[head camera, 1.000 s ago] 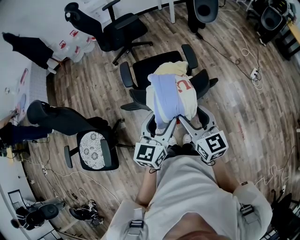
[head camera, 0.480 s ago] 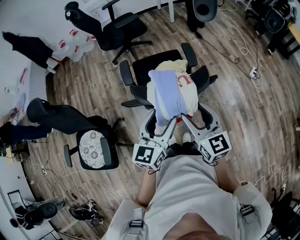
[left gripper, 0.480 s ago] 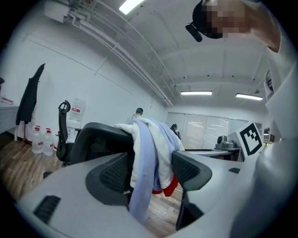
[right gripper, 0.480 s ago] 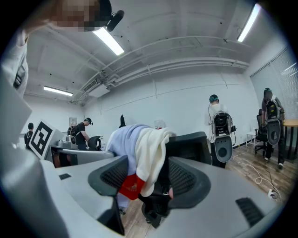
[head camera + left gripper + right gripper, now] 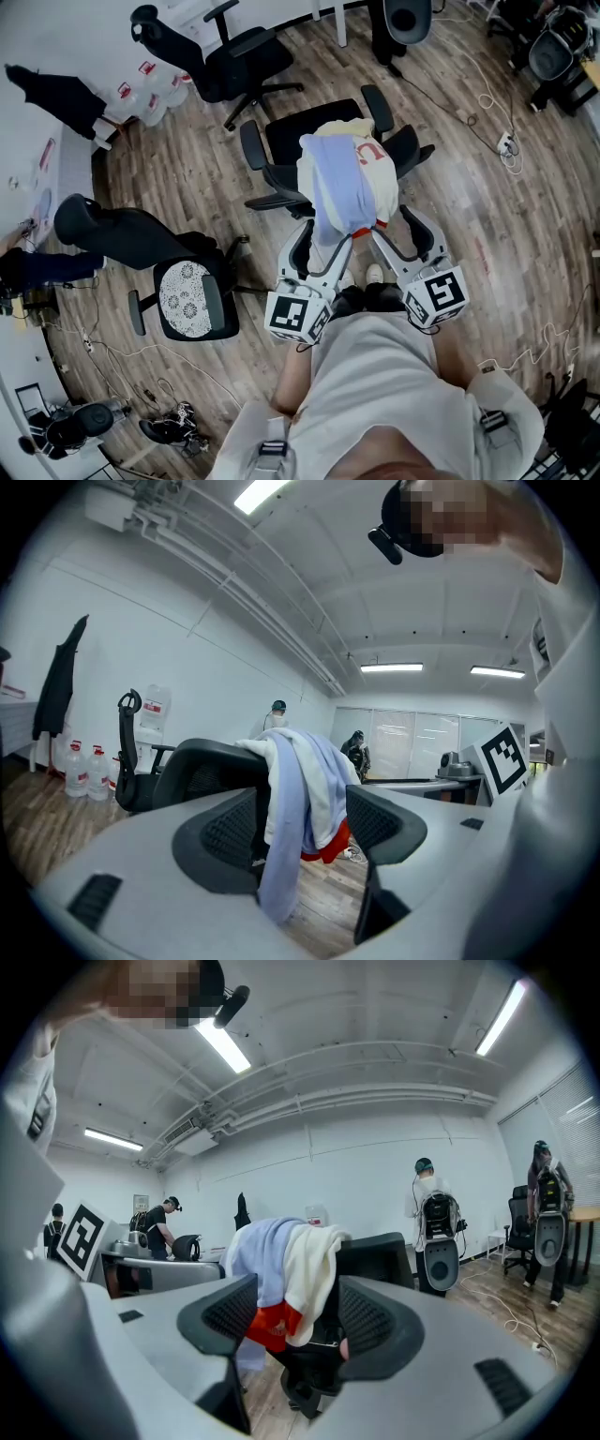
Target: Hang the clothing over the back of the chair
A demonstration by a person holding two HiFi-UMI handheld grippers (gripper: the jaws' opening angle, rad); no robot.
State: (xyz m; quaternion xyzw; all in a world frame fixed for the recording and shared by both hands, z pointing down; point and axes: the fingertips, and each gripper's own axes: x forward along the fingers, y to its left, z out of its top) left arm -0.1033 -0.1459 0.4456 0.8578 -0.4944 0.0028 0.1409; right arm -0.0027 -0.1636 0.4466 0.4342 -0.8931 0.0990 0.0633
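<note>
While the clothing (image 5: pixel 345 183) drapes the chair (image 5: pixel 305 141) back at twelve o'clock, I hold left gripper (image 5: pixel 323 246) and right gripper (image 5: pixel 397 234) released, empty.

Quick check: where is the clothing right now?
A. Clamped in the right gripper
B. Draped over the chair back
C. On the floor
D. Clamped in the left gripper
B: the clothing lies over the back of the chair, and both the left gripper and the right gripper have their jaws wide apart, clamped on nothing.
</note>
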